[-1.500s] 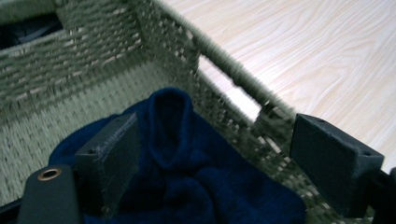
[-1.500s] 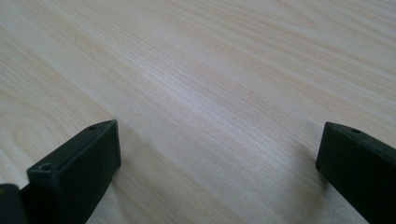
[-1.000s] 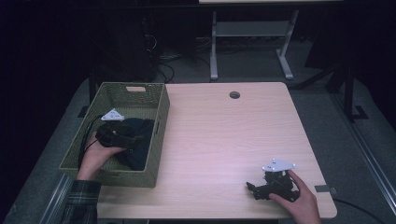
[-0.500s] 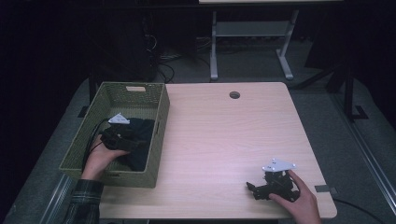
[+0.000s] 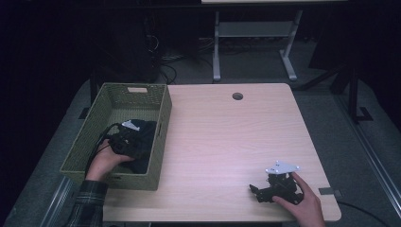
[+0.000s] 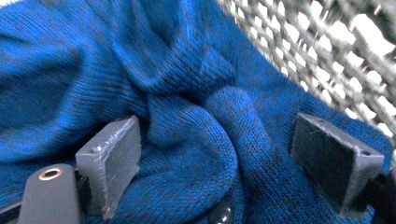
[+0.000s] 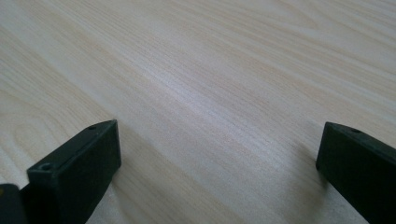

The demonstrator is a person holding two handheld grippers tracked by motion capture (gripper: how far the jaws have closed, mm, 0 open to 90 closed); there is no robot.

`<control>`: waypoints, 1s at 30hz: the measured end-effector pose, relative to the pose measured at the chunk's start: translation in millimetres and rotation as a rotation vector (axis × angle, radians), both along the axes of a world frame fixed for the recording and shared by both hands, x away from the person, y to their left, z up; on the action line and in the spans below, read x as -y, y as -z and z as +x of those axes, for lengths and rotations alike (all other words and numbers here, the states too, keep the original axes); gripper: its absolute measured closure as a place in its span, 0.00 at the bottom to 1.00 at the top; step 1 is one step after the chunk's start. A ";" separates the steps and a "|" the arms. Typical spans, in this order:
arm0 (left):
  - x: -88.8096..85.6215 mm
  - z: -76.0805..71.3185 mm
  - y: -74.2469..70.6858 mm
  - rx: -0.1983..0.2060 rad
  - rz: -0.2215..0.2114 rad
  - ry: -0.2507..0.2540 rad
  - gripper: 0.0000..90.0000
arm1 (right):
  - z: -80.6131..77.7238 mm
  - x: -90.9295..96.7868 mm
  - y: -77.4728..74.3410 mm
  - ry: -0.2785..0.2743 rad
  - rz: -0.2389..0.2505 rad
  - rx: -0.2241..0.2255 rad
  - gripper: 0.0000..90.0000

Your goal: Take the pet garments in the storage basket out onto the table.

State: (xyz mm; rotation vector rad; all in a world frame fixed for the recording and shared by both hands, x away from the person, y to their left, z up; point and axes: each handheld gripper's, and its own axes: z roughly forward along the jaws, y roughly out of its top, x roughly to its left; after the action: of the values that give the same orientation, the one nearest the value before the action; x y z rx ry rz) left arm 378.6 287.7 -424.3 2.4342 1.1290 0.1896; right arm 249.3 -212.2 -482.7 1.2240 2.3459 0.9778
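Note:
A dark blue knitted garment (image 6: 187,88) lies crumpled inside the green woven basket (image 5: 134,89) at the table's left. My left gripper (image 5: 141,142) is down in the basket, pressed into the cloth. In the left gripper view it (image 6: 217,144) is open, its jaws wide apart with a raised fold of the knit between them. The basket's mesh wall (image 6: 327,51) runs just beyond the cloth. My right gripper (image 5: 256,192) rests on the table near the front right corner; it (image 7: 219,149) is open with only bare wood between the jaws.
The light wooden table (image 5: 227,137) has a round cable hole (image 5: 237,96) near its far edge. A white desk frame (image 5: 255,33) and cables stand on the dark floor behind. The basket has a handle slot (image 5: 136,89) in its far wall.
My left gripper has shifted to the right inside the basket, toward the wall nearest the table's middle. The right gripper has stayed put.

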 end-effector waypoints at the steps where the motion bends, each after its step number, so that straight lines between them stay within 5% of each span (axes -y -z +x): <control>1: 0.0 0.0 0.0 0.000 0.000 0.000 0.18 | 0.0 -0.1 -0.1 0.001 0.000 -0.001 0.00; 7: 1.3 1.6 4.2 -0.043 0.032 -0.007 0.31 | 0.0 -0.1 -0.1 0.001 0.000 -0.001 0.00; 15: -0.7 2.8 -2.2 -0.080 0.030 -0.049 0.80 | 0.0 0.0 0.0 0.001 0.000 0.000 0.00; 25: -6.6 2.6 -11.5 -0.070 -0.016 -0.092 0.84 | 0.0 -0.1 -0.1 0.001 0.000 -0.001 0.00; 30: -11.6 0.3 -23.3 -0.011 -0.070 -0.120 0.84 | 0.0 -0.1 -0.1 0.002 0.000 -0.001 0.00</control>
State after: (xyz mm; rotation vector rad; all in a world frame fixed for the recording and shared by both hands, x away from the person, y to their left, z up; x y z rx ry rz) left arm 378.9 299.3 -401.0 2.3110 1.2660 0.1706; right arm 249.3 -212.1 -482.6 1.2266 2.3450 0.9772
